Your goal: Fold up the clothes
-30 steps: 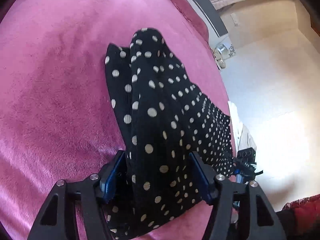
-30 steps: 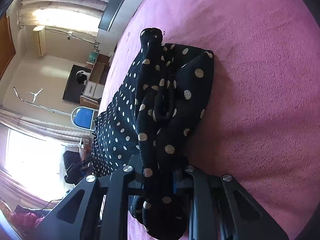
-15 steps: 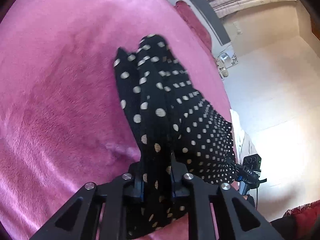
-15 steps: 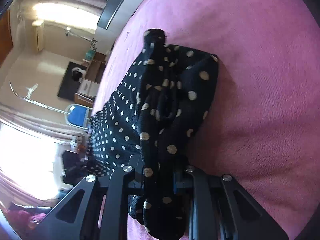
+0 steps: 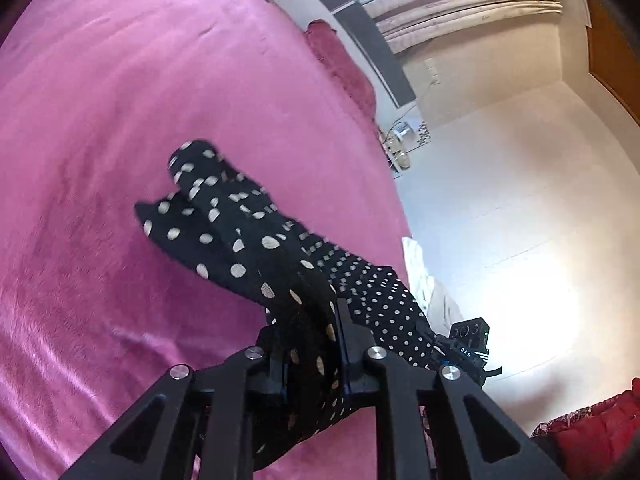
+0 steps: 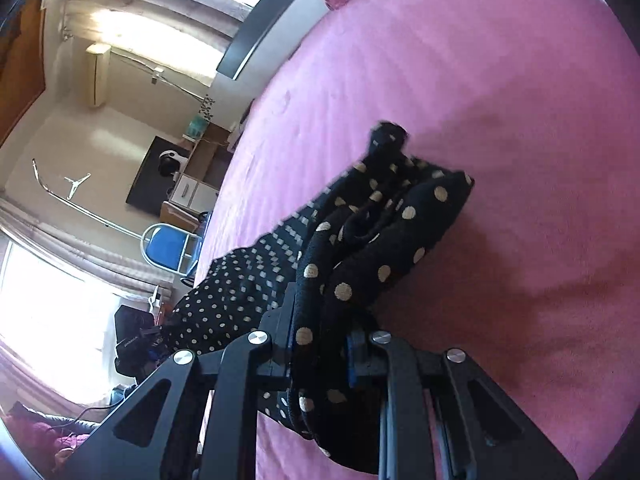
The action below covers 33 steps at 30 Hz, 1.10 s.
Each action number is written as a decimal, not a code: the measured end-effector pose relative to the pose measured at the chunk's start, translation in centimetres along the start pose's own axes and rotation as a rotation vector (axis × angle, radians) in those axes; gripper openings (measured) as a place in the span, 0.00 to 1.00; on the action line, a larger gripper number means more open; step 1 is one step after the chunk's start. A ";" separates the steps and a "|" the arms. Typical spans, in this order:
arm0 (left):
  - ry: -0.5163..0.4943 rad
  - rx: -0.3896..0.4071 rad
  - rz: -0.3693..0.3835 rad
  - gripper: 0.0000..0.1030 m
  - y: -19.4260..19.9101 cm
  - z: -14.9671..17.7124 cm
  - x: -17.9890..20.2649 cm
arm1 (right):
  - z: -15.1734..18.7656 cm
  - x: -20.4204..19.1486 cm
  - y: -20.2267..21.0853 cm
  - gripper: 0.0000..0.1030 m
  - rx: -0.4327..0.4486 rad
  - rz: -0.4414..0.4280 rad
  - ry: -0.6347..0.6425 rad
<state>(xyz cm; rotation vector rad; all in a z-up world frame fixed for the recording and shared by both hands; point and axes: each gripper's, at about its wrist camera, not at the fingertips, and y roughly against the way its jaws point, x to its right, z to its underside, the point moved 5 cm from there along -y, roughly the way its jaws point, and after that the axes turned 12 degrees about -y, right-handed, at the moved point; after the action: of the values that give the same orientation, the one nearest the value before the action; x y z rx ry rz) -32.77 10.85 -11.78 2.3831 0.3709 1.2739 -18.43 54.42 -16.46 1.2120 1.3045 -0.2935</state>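
evidently mid-lift: left gripper (image 5: 310, 354) and right gripper (image 6: 320, 354) each pinched tight on the polka-dot garment (image 5: 240, 236), bunched fabric raised off the pink bed (image 5: 120, 80) near its side edge, likely to spread it.

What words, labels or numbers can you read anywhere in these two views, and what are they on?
"DAS": white letters on the small black device seen past the polka-dot garment in the left wrist view; any further characters there are too small to read.
Black device near the window in the right wrist view: a faint pale marking, too blurred to read.
Nothing else readable.
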 end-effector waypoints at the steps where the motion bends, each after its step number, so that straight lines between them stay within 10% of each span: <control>1: -0.001 0.004 0.004 0.15 0.1 -0.2 0.2 | -0.2 -0.8 0.1 0.19 0.004 0.001 0.009; 18: -0.048 0.150 0.049 0.15 7.0 -5.5 3.0 | -0.5 -11.6 -1.5 0.19 0.064 -0.129 0.102; 33: -0.022 0.401 -0.254 0.15 28.6 -3.9 -4.6 | 8.0 -29.9 -24.5 0.19 -0.231 -0.315 0.305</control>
<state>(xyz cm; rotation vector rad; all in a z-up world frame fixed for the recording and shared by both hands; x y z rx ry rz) -37.40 -15.37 0.30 2.5589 0.9679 1.1385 -42.08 24.85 -5.46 0.8761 1.7475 -0.1794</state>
